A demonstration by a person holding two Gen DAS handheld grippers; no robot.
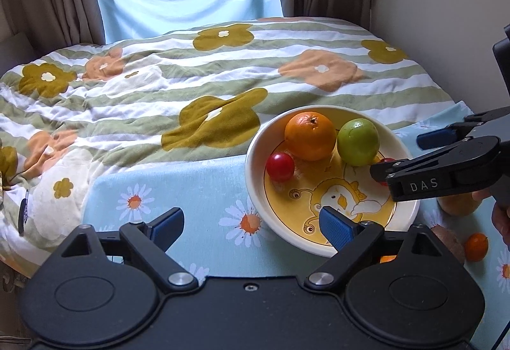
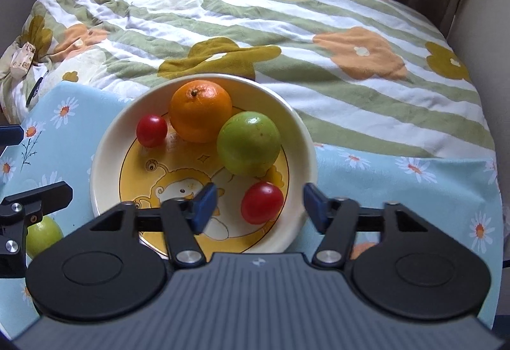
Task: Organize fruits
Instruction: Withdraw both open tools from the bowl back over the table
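Daisy-print cloth covers the table beside a floral quilt, with the bowl [image 2: 299, 139] on it. Between the spread-wide, empty fingers of the right gripper [image 2: 259, 203], slightly right of centre, sits a round, glossy red tomato [image 2: 262, 202] inside the bowl's near wall. The left gripper [image 1: 251, 224], also wide and empty, lies farther off.

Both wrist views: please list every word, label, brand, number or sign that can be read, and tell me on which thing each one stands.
"DAS": white letters on the side of the right claw, over the cartoon bowl.
Small white logo on the right claw's grey body: a sign, no letters readable.
Small patterned tag on the flowered quilt: too blurred to read.
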